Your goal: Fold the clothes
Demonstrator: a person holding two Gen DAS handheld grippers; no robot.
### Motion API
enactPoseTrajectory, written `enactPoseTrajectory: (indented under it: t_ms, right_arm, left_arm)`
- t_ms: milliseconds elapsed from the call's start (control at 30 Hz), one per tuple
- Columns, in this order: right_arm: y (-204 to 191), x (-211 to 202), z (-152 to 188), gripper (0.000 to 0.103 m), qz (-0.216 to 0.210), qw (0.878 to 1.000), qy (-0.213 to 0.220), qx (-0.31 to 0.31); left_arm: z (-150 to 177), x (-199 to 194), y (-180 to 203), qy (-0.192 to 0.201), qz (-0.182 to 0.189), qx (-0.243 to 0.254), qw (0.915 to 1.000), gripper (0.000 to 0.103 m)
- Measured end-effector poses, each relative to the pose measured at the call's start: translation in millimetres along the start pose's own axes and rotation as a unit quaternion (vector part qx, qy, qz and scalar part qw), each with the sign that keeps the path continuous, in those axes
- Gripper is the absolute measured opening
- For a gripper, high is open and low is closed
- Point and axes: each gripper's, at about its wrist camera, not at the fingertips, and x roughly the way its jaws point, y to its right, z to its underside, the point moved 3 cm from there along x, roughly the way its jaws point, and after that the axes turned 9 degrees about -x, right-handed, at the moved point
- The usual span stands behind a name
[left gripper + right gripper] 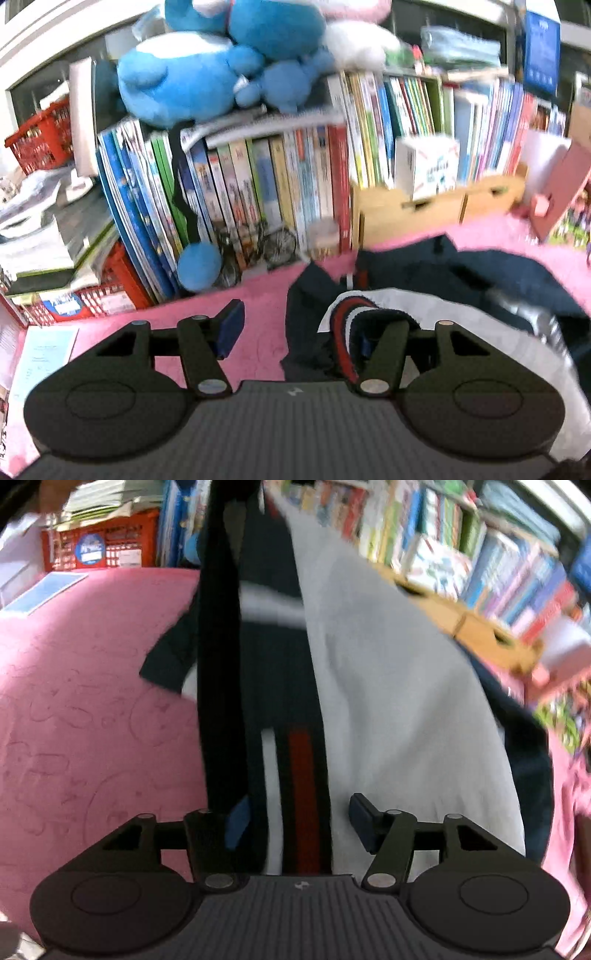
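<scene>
the jacket (424,280), navy with a white lining and a red, white and navy ribbed cuff, lies crumpled on the pink blanket (258,314) in front of a row of books (258,184). the left gripper (299,332) sits low, pointing toward 12 o'clock, its jaws wide apart, the cuff draped over the finger at 3 o'clock. the right gripper (295,823) also has jaws spread, the striped hem passing between them. writing on book spines and labels is too blurred to read.
</scene>
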Motion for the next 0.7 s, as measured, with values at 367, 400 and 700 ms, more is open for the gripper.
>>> enactPoseTrajectory:
  t_ms: [367,400,700]
  right_arm:
    - [82.6,-21.3,39.6,0.023,0.097,0.984,-0.048,0.139]
    - [109.0,-25.8,43.9,0.023,0.117,0.976,-0.052,0.178]
    - [249.3,-81.7,30.1,0.03,0.102,0.952,0.043,0.284]
  left_arm:
    - [-10.1,-19.0,-72.1,0.003,-0.084,-0.072,0.9939,0.058]
    - [-13.2,-22.3,-85.8,0.004,-0.098,-0.09,0.9911,0.058]
    - [-13.6,-49.7,-107.2,0.014,-0.098,-0.095,0.9905,0.056]
